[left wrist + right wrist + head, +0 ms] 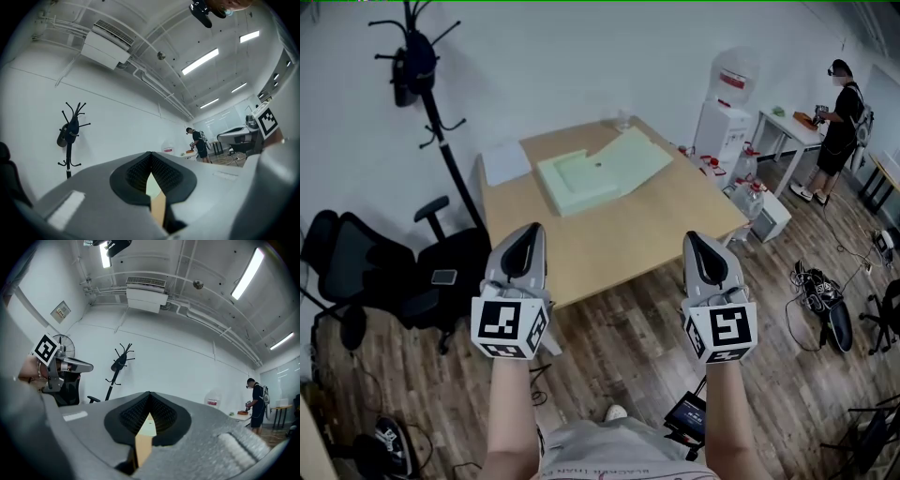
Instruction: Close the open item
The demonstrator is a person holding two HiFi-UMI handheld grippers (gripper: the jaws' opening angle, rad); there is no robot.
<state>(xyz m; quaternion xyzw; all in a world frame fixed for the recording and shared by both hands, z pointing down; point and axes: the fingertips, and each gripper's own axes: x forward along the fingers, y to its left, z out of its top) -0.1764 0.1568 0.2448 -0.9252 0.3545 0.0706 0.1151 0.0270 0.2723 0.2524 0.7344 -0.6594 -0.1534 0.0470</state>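
**Wooden table** (619, 246): stands out from the wall and carries the task's item on its far half.

**Pale green flat case** (579, 180): lies open. Its recessed tray is toward the left and its lid (636, 157) is spread out to the right. The two appear joined along a shared edge, though the hinge itself is too small to make out.

**White sheet** (506, 161): lies near the tray on the left.

**Clear glass** (622, 119): stands near the far edge, close behind the lid.

**Left gripper** (529, 231) and **right gripper** (693, 238): held side by side over the floor, short of the table's near edge and well apart from the case, both pointing toward it.

- The left gripper view (151, 155) shows jaws meeting at the tips with nothing held. Only a thin slit shows green and tan beyond.
- The right gripper view (149, 395) shows the same: tips together and empty.

**Step in hand (judged):** the approach; closing has not begun.

1. Advance both grippers over the near edge of the table.
2. Part one pair of jaws enough to take the lid's free right edge, or slip a tip beneath it.
3. Rest the other gripper on the tray rim, since a light case would likely slide.
4. Swing the lid over in an arc about the joined edge, keeping clear of the glass.
5. Press down evenly to seat it.
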